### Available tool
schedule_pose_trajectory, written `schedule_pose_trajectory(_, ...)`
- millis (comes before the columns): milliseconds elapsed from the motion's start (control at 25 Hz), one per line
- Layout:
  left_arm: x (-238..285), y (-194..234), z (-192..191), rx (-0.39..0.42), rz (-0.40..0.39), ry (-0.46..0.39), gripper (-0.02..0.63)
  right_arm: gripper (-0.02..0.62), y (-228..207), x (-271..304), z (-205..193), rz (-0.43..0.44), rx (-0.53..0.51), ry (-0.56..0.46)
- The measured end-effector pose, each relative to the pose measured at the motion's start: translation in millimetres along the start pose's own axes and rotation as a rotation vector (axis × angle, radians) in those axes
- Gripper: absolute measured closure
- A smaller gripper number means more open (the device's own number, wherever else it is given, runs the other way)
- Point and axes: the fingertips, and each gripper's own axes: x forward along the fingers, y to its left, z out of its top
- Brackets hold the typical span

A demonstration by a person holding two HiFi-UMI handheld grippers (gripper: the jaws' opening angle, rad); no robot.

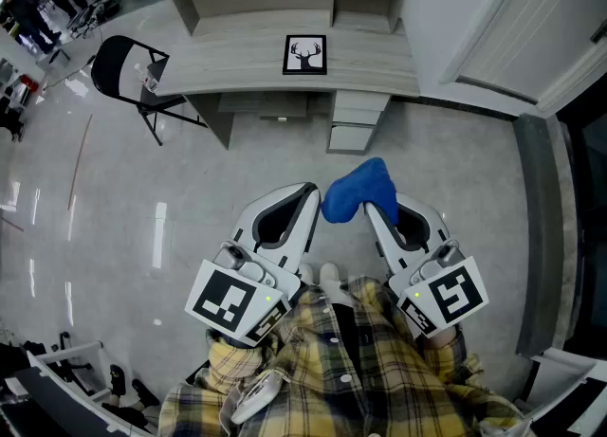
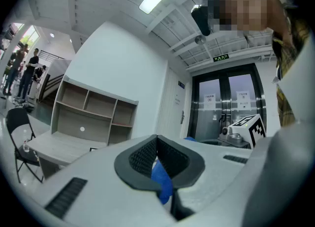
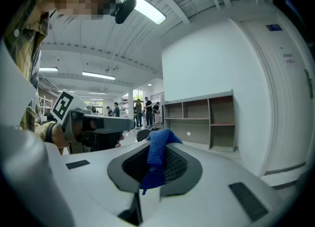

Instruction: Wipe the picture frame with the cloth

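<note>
Picture frame [image 1: 304, 54] sits at twelve o'clock on the desk [image 1: 379, 70], well apart from you, with bare floor between. The cloth [image 1: 358, 189] is bunched between the two grippers close to your body. The right gripper [image 3: 158, 145] is clamped on it, a thick fold spilling over the tips. The left gripper [image 2: 157, 140] has its jaws together, and a small blue edge shows between the pads.

That left hold looks thin: pull the grippers apart and the edge could slip out, leaving the cloth dangling from one side. A loose hanging fold could also drag the frame or knock it over.

From this far you can't tell whether the frame stands, leans or lies flat, and its support is hidden. The right gripper view doesn't show it.
</note>
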Motion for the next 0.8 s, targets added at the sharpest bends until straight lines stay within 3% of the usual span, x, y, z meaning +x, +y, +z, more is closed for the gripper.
schedule_pose_trajectory(800, 14, 2, -12, -0.009, 0.022, 0.003, 0.601, 0.554, -22, -7, -19, -0.01, 0.031, 0.013)
